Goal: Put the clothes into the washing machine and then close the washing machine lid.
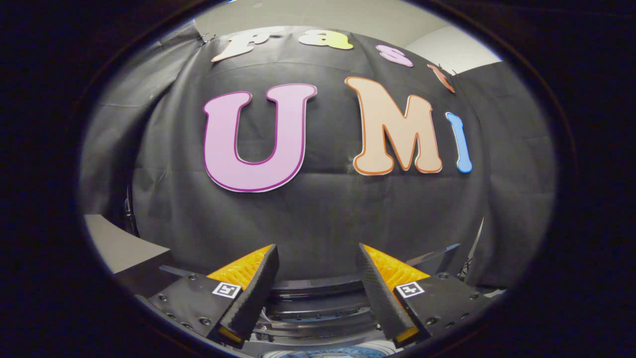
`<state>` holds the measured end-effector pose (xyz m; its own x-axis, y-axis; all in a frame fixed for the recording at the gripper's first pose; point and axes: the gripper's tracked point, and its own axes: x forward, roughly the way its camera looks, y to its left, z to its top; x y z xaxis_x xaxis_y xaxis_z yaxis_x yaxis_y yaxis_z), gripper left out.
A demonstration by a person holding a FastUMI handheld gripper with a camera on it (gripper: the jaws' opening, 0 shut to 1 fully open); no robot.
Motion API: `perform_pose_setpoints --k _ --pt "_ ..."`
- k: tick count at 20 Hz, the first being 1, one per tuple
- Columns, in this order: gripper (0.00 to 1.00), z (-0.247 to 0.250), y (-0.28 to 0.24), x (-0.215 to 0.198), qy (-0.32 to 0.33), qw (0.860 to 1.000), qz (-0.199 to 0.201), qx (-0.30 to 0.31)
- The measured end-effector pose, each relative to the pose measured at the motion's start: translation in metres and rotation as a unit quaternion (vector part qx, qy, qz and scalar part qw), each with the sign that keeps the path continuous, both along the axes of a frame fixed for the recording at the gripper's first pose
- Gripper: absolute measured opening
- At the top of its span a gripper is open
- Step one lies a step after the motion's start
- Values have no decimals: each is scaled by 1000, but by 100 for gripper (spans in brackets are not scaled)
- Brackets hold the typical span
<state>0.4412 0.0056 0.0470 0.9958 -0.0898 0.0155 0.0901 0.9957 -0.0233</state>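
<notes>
Nearest in, the gripper [317, 271] hangs with its two fingers spread wide apart and nothing between them: released, empty.

Just below and between those fingers sits the landmark, the dark grey, round-rimmed top opening of the washing machine [318, 311], its ribbed plastic ring curving across the gap. Right under the fingers, inside that ring, there's a sliver of blue speckled fabric [328, 353]. My read is that's the clothes already down in the drum, though so little shows I can't be sure. Off to one side of the machine, past the finger, a thin dark panel edge [437, 256] stands up at a slant; possibly the raised lid, but I can't tell.

Beyond the machine, the black cloth wall [318, 214] hangs close behind, and above it a strip of pale grey ceiling [348, 15].

If the garment is in, the step in hand is the lid. To do it well: tip down so the lid comes into view, catch its free edge with one finger or a light pinch, and swing it down steadily until it seats flat on the rim, keeping cloth clear of the seam.

Writing: each finger mount carries a small square black-and-white marker; no brand name or label is legible on the machine.
</notes>
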Motion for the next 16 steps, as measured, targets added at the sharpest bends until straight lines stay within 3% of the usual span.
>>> perform_pose_setpoints --k 16 --pt "97 -5 -2 -22 6 1000 -4 -5"
